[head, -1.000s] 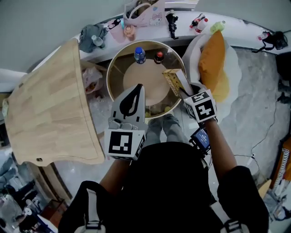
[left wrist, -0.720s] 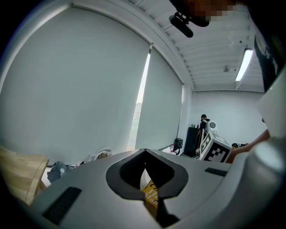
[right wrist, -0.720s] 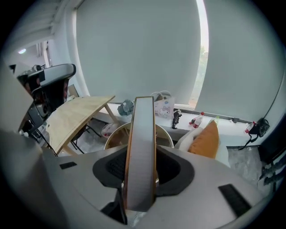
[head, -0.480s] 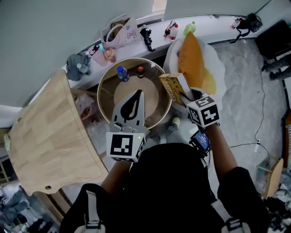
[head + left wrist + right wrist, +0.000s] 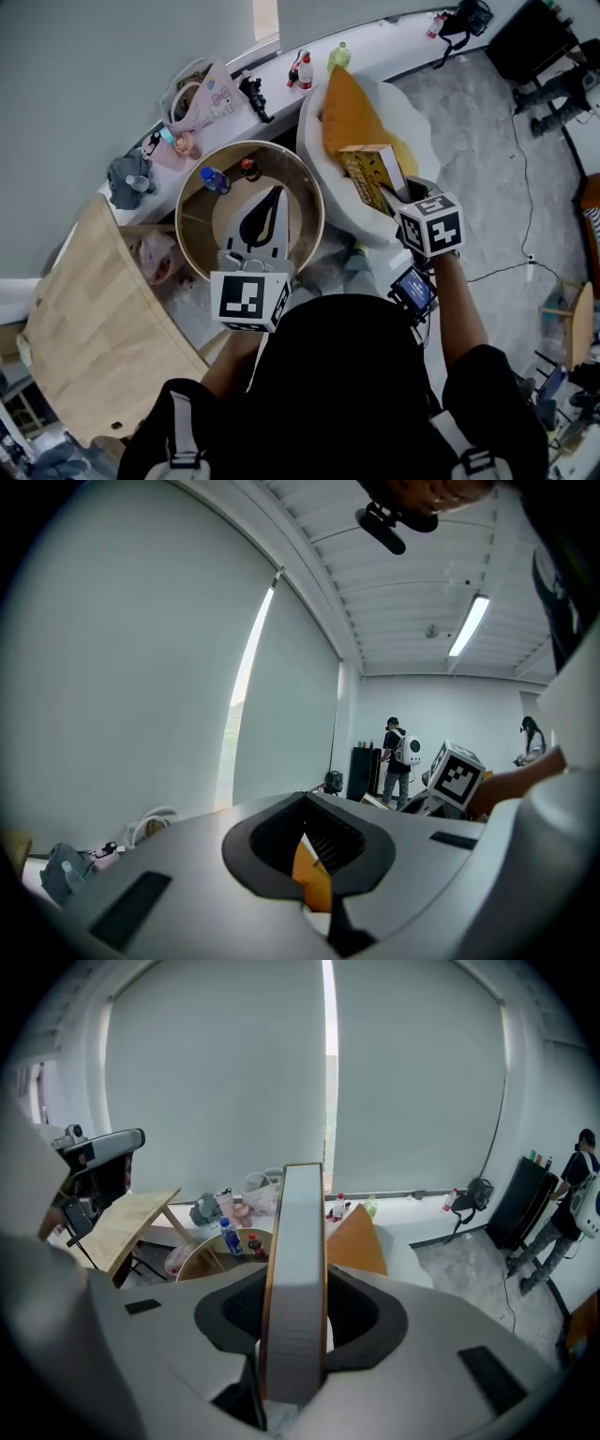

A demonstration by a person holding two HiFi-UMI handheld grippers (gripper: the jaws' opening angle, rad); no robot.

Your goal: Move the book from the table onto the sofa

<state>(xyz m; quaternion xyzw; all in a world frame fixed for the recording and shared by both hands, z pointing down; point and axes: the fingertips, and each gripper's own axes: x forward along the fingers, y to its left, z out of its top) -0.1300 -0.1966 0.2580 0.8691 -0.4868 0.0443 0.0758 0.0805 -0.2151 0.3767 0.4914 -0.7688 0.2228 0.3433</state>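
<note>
My right gripper (image 5: pixel 386 195) is shut on a yellow patterned book (image 5: pixel 371 172), which it holds on edge above the white round sofa (image 5: pixel 412 141), next to the orange cushion (image 5: pixel 345 114). In the right gripper view the book's page edge (image 5: pixel 300 1222) stands upright between the jaws of the right gripper (image 5: pixel 296 1283), with the orange cushion (image 5: pixel 358 1239) behind it. My left gripper (image 5: pixel 273 193) hangs empty over the round wooden table (image 5: pixel 309 202), its jaw tips together. Through the left gripper (image 5: pixel 305 799) a sliver of the orange cushion (image 5: pixel 314 878) shows.
A blue-capped bottle (image 5: pixel 214 179) and a dark bottle (image 5: pixel 248 170) stand on the round table. A pale wooden board (image 5: pixel 94 319) leans at the left. The window ledge (image 5: pixel 281 75) carries a bag, toys and bottles. Cables (image 5: pixel 525 187) run over the floor at the right.
Both grippers have swung to the right, away from the round table. The book, over the table's right rim before, now hangs over the white sofa beside the orange cushion.
</note>
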